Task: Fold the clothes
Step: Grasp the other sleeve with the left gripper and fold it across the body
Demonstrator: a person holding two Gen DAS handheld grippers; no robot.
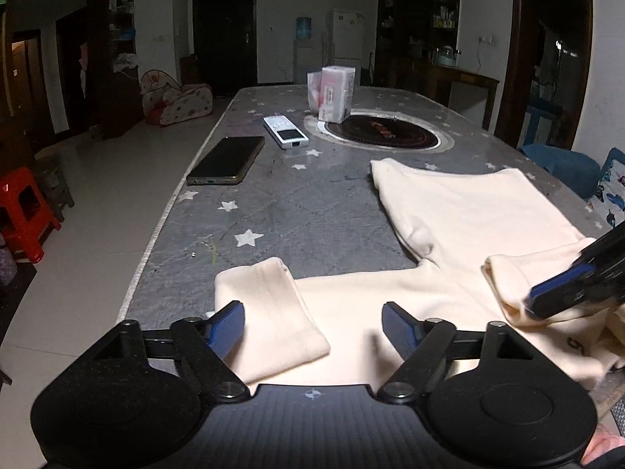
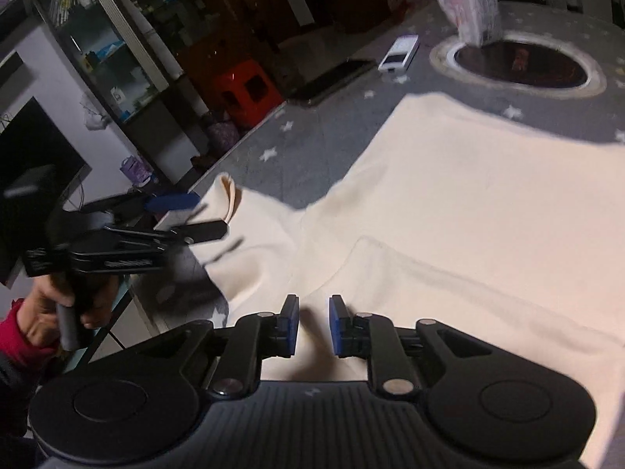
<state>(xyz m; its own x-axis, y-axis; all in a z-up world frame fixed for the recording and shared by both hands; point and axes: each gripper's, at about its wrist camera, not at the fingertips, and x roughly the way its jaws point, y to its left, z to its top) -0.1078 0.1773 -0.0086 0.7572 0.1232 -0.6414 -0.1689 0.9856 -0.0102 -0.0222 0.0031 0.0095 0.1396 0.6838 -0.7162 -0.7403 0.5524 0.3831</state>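
Left gripper (image 1: 314,330), lower centre of left wrist view: jaws spread wide, nothing clamped, sleeve cuff (image 1: 269,312) lying between them. Cream garment (image 1: 488,226) flat on star-patterned table (image 1: 273,203), centre to right. Right gripper (image 2: 313,324), lower centre of right wrist view: jaws slightly parted, released, fabric beneath.

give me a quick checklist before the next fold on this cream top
1. Left gripper open over the sleeve: ok, jaws wide, cuff between them, not pinched.
2. Right gripper free of cloth: cannot tell, jaws slightly apart over the top.
3. Top's body lying flat: ok.
4. Other sleeve laid flat: not ok, cuff bunched by the right gripper.
5. Phone and remote clear of the cloth: ok.
6. Table space beside the top: ok.
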